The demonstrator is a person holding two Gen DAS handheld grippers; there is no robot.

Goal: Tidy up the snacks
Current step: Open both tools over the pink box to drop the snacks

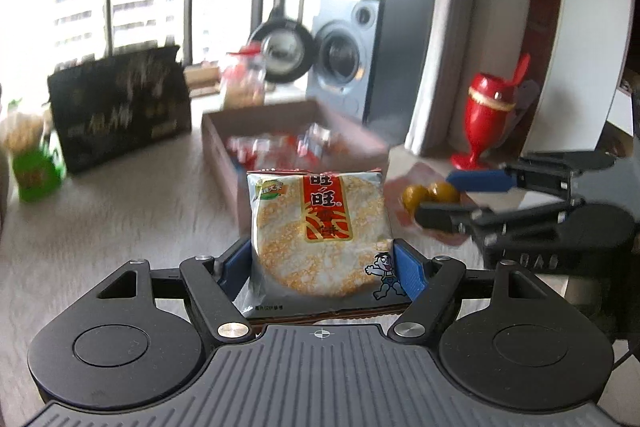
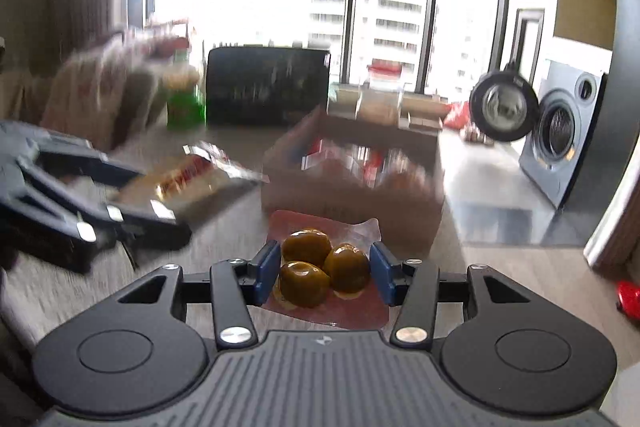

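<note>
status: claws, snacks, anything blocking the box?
Left claw shut on cracker pack. Right claw shut on olive pouch. Box ahead, path open.

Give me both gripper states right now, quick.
Left gripper: closed on the rice cracker packet.
Right gripper: closed on the vacuum pack of brown round snacks.

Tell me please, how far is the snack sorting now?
Done: the cardboard box already holds several red-wrapped snacks. In hand: the left hand-held gripper grips a rice cracker packet; the right hand-held gripper grips a pack of green fruits. Left: neither is in the box yet.
</note>
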